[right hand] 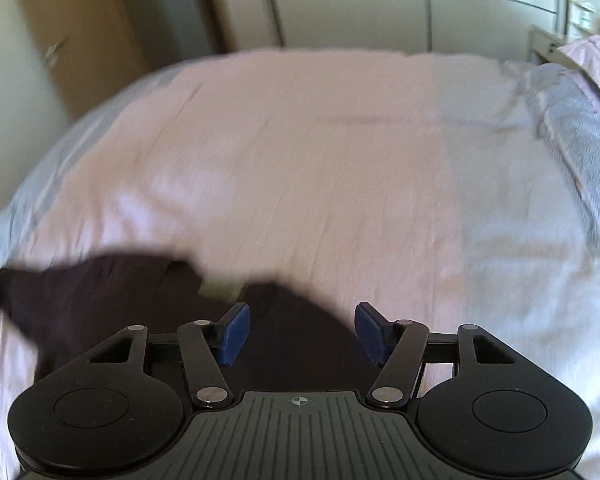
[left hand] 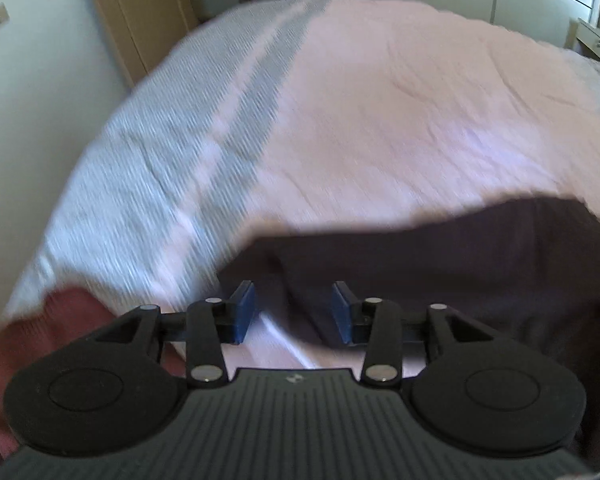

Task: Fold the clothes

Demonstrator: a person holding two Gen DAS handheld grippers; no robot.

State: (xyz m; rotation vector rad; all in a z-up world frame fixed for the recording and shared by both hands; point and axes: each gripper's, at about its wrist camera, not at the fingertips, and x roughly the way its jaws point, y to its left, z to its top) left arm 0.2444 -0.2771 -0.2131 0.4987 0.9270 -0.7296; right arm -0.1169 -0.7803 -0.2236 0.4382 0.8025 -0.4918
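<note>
Bed: your work surface; the pink bedspread (left hand: 400, 92) fills the middle of both views, with a grey-and-white striped band (left hand: 204, 120) toward the left of the left wrist view.
Garment: a dark brown piece of clothing (left hand: 460, 264) lies on the bed, lower right of the left wrist view and lower left of the right wrist view (right hand: 100, 292). Both frames are motion-blurred, so you cannot tell its type.
Handling, judged: soft, light, limp; it should drape and bunch. Pinch a hem or corner, one with each tongs, not the middle.
Left tongs (left hand: 296, 312): blue pads parted about halfway, nothing held; dark cloth lies beyond the gap.
Right tongs (right hand: 302, 334): spread wider, empty, above the garment's near edge.
Red fabric (left hand: 32, 340): lower left of the left view, unidentified.
Writing: none readable; only small moulded marks on the tongs bodies.
</note>
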